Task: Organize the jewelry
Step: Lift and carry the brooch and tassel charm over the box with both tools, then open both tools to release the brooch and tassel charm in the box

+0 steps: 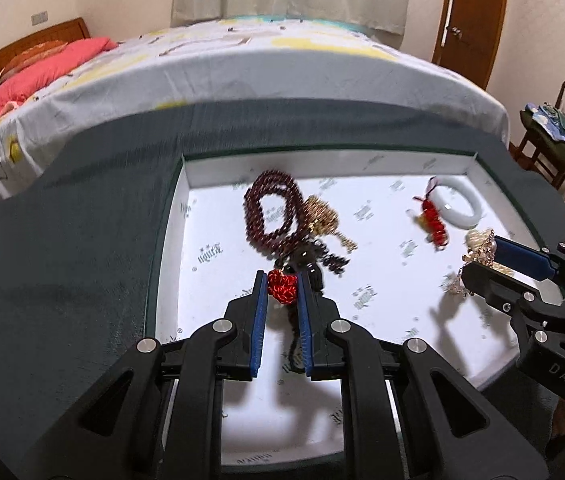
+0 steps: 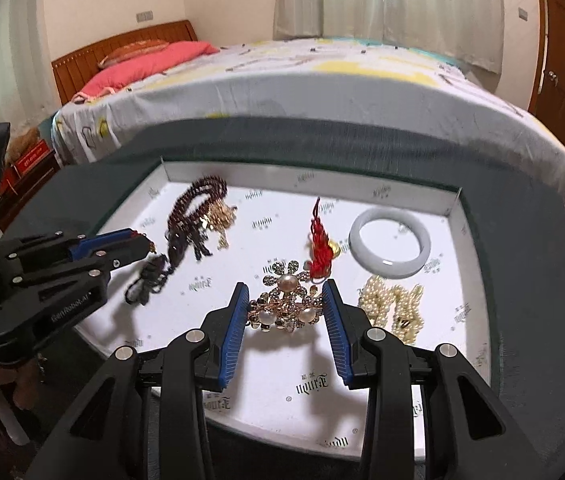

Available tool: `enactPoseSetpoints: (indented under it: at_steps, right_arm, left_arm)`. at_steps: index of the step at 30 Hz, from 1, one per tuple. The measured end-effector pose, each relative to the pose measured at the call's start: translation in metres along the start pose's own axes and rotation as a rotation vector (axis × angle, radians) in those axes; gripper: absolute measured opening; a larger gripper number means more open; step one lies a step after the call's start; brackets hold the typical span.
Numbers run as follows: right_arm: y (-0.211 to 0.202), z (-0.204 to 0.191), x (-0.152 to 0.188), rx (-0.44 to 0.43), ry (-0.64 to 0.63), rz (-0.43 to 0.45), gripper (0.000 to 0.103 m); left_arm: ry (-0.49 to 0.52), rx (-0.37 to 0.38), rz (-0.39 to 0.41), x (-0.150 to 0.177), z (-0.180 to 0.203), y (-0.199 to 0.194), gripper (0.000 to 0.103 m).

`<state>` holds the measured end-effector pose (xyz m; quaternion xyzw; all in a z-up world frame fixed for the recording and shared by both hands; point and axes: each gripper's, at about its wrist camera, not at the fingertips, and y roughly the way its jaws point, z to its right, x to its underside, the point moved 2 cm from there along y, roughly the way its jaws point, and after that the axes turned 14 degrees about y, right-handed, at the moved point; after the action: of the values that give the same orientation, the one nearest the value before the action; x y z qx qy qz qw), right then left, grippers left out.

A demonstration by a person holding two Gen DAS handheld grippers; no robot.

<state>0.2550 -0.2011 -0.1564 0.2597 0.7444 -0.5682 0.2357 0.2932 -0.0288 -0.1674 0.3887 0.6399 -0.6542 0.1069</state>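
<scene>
My left gripper (image 1: pixel 281 280) is shut on a red knotted charm (image 1: pixel 282 289). Its dark cord and tassel (image 2: pixel 144 282) hang below the fingers, over the left part of the white tray (image 1: pixel 186 168). My right gripper (image 2: pixel 285 292) is shut on a gold brooch with pearls (image 2: pixel 286 310), held above the tray's front middle. In the left wrist view the right gripper (image 1: pixel 482 258) comes in from the right edge with the gold piece between its fingers. In the right wrist view the left gripper (image 2: pixel 150 246) reaches in from the left.
In the tray lie a dark red bead necklace (image 1: pixel 270 208), a gold chain piece (image 1: pixel 322 218), a red tassel charm (image 2: pixel 318 248), a pale jade bangle (image 2: pixel 390 246) and a pearl cluster (image 2: pixel 394 308). The tray sits on a dark green table (image 1: pixel 62 260). A bed (image 1: pixel 242 64) stands behind.
</scene>
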Motion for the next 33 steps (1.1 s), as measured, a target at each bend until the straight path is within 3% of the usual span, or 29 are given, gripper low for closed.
enactPoseSetpoints:
  at_steps: [14,16,19,33]
  right_arm:
    - [0.015,0.003,-0.001,0.001,0.009,-0.029,0.039]
    - [0.016,0.003,-0.001,-0.002,0.015,-0.032,0.040]
    - [0.013,0.005,-0.002,-0.008,0.025,-0.018,0.054]
    - [-0.007,0.000,-0.006,-0.019,0.028,0.026,0.054]
  left_arm:
    - [-0.001,0.005,-0.008,-0.004,0.000,0.009,0.018]
    - [-0.003,0.002,-0.017,-0.003,0.001,0.010,0.028]
    - [-0.010,-0.003,-0.023,-0.002,0.000,0.012,0.036]
    - [-0.005,-0.016,0.000,-0.005,0.001,-0.003,0.061]
